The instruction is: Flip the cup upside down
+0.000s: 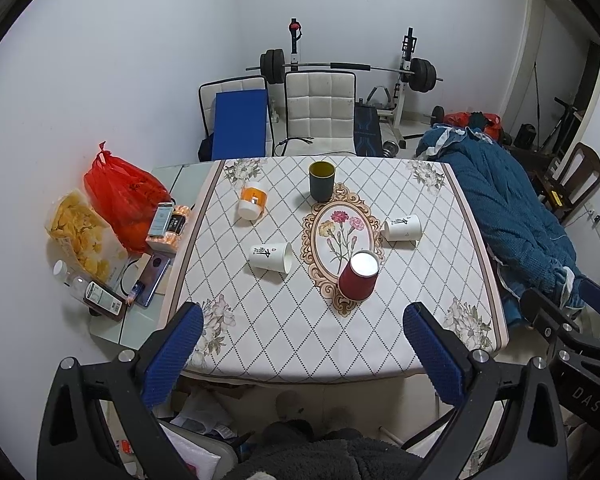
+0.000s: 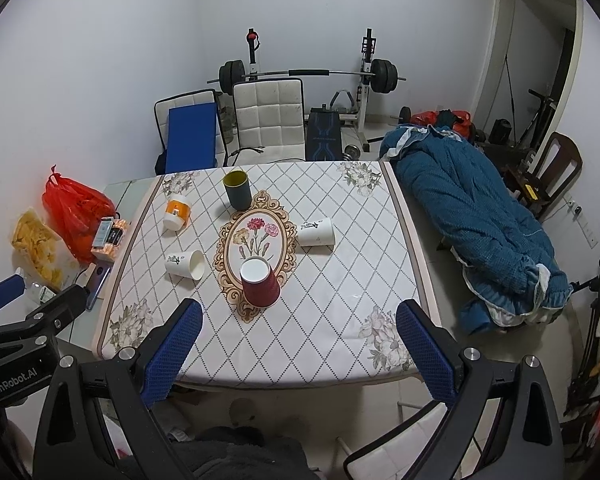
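Note:
A red paper cup [image 1: 358, 276] stands upside down on the table's flower oval; it also shows in the right wrist view [image 2: 259, 282]. A dark green cup [image 1: 322, 181] [image 2: 237, 189] stands upright at the far side. Two white paper cups lie on their sides, one at the left [image 1: 271, 257] [image 2: 184, 263] and one at the right [image 1: 402, 228] [image 2: 317, 232]. An orange and white jar [image 1: 253, 202] [image 2: 176, 212] lies at the far left. My left gripper [image 1: 302, 354] and my right gripper [image 2: 298, 350] are both open and empty, held above the table's near edge.
The table [image 1: 284, 344] has a diamond-patterned cloth. Left of it are a red bag [image 1: 122, 196], a bag of chips [image 1: 82, 236], boxes and a phone. Chairs and a barbell rack stand behind. A blue quilt [image 1: 512, 220] lies at the right.

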The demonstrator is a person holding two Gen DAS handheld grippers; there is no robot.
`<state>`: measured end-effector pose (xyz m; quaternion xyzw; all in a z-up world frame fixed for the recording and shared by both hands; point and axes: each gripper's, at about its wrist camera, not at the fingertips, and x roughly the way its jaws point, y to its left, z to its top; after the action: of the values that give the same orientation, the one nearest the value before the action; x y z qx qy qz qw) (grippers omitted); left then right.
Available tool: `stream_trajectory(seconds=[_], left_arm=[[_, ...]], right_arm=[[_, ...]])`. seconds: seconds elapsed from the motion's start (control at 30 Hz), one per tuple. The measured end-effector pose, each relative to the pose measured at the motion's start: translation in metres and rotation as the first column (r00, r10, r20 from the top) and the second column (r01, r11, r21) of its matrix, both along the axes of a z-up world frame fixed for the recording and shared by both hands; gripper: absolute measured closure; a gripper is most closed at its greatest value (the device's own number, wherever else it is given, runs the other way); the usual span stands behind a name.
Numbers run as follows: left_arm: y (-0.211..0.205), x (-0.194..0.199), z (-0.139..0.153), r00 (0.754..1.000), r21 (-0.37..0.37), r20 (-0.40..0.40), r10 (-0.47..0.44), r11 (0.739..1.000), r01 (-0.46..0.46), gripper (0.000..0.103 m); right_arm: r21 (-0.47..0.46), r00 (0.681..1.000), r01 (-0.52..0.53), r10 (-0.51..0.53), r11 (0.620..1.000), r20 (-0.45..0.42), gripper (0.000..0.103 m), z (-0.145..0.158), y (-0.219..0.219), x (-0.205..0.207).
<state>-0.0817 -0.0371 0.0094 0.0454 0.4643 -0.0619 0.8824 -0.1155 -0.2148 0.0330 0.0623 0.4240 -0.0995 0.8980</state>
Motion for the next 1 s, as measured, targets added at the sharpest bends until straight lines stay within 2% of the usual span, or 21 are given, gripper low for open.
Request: stream_trajectory(seconds=[0.27, 1.0], left_arm=[[0.006, 0.001, -0.003, 1.000, 0.004, -0.007, 0.004, 1.000, -0.004, 0.001], [0.009, -0.002, -0.012, 1.000, -0.001, -0.026, 0.001, 1.000, -0.001, 0.001]], right_arm=[[0.018, 1.000, 0.005, -0.005, 1.000, -0.010, 0.003, -0.011, 0.005, 0.005], [0.020, 1.000, 0.005, -0.005, 1.000, -0.012, 0.003, -0.012, 0.005, 0.006]])
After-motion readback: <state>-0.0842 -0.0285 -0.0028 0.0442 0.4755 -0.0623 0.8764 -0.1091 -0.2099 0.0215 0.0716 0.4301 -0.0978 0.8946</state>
